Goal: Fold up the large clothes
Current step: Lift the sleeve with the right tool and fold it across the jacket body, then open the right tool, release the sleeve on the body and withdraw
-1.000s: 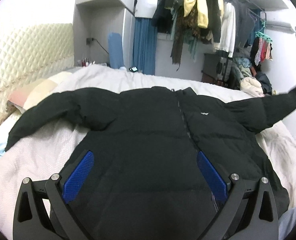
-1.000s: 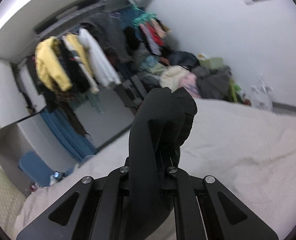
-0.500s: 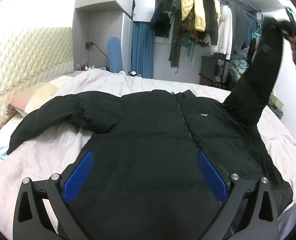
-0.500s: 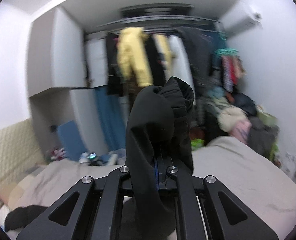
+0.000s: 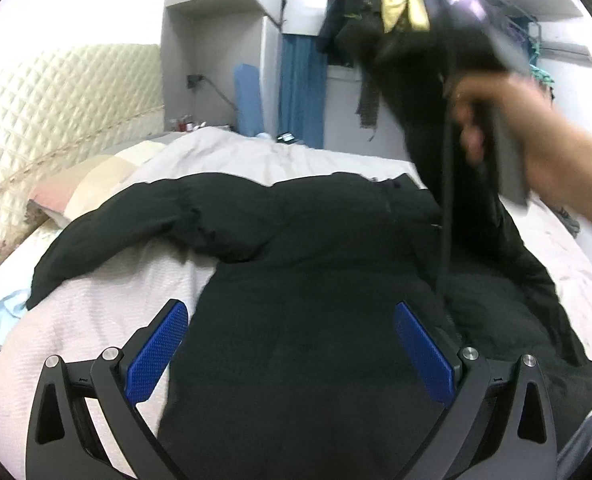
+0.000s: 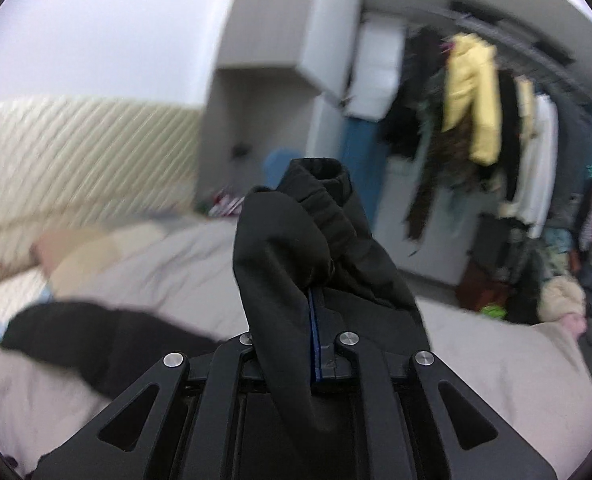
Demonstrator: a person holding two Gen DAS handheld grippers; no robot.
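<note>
A large black puffer jacket [image 5: 315, 272] lies front up on the bed [image 5: 96, 304], its left sleeve [image 5: 108, 236] spread out toward the pillows. My left gripper [image 5: 292, 348] is open and empty, hovering over the jacket's lower body. My right gripper [image 6: 315, 344] is shut on the jacket's right sleeve cuff [image 6: 319, 220] and holds it high in the air. In the left wrist view the raised sleeve [image 5: 419, 92] and the hand holding the right gripper [image 5: 495, 120] are above the jacket's right shoulder.
A quilted headboard [image 5: 56, 108] and pillows [image 5: 92, 184] are on the left. A clothes rack with hanging garments [image 6: 471, 120] stands behind the bed, with a heap of clothes [image 6: 563, 292] to the right. A light blue cloth [image 5: 0, 312] lies at the bed's left edge.
My right gripper has swung the held sleeve from the far right, up and leftward over the jacket's body. The left gripper has stayed open over the hem.
</note>
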